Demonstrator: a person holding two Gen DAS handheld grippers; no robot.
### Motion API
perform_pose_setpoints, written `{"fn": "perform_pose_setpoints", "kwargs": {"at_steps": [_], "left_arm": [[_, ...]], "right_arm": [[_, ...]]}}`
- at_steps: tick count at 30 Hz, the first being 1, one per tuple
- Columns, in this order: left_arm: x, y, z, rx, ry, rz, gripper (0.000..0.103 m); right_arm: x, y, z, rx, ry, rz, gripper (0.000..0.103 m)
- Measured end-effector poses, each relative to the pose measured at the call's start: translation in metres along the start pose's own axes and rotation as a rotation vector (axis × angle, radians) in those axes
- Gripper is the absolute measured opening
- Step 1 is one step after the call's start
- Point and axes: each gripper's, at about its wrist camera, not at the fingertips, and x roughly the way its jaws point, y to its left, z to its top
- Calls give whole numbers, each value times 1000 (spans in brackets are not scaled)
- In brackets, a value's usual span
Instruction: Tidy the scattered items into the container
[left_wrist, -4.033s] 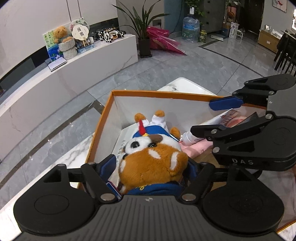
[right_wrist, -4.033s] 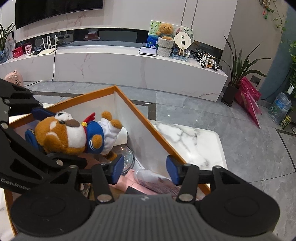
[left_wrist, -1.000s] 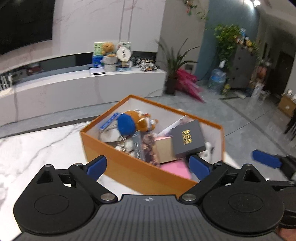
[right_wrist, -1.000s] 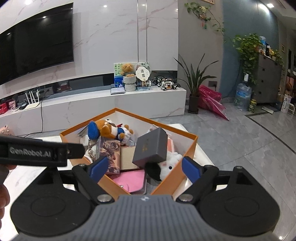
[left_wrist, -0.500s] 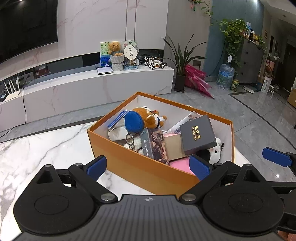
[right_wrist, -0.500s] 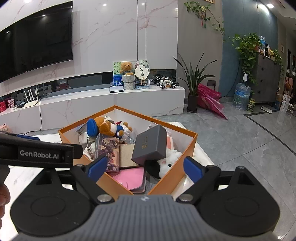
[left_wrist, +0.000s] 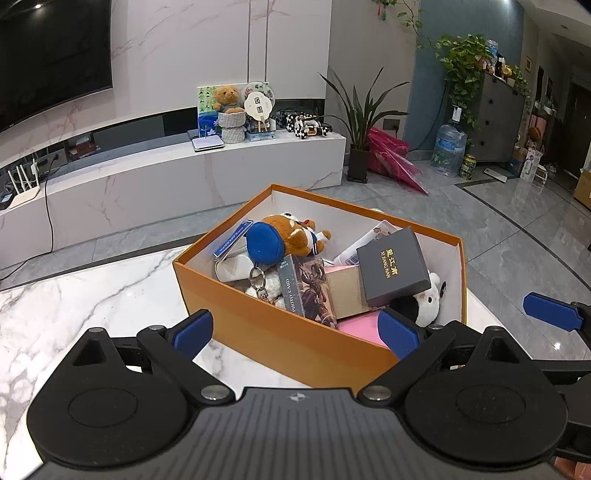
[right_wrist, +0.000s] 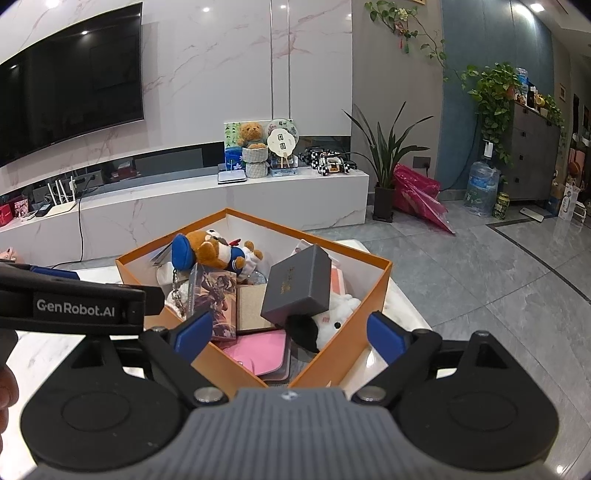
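Both the left gripper (left_wrist: 295, 330) and right gripper (right_wrist: 290, 338) hang spread and empty near the orange box (left_wrist: 280, 334) on the marble table (left_wrist: 92, 295) — the plush dog (left_wrist: 291, 236), grey gift box (left_wrist: 391, 267) and photo-card pack (left_wrist: 308, 290) lie inside, so tidying looks finished.

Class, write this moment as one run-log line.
left gripper: open, empty | right gripper: open, empty | orange box: holds plush dog, grey box

Left gripper (left_wrist: 295, 330) and right gripper (right_wrist: 288, 330) side by side, jaws spread wide, empty
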Motion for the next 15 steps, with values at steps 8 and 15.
{"fn": "perform_pose_setpoints", "kwargs": {"at_steps": [8, 15], "left_arm": [[0, -1, 0, 1, 1, -5, 103], [0, -4, -1, 10, 3, -16, 103]], "right_arm": [[-1, -2, -2, 2, 4, 1, 92], [-2, 1, -6, -7, 10, 8, 92]]}}
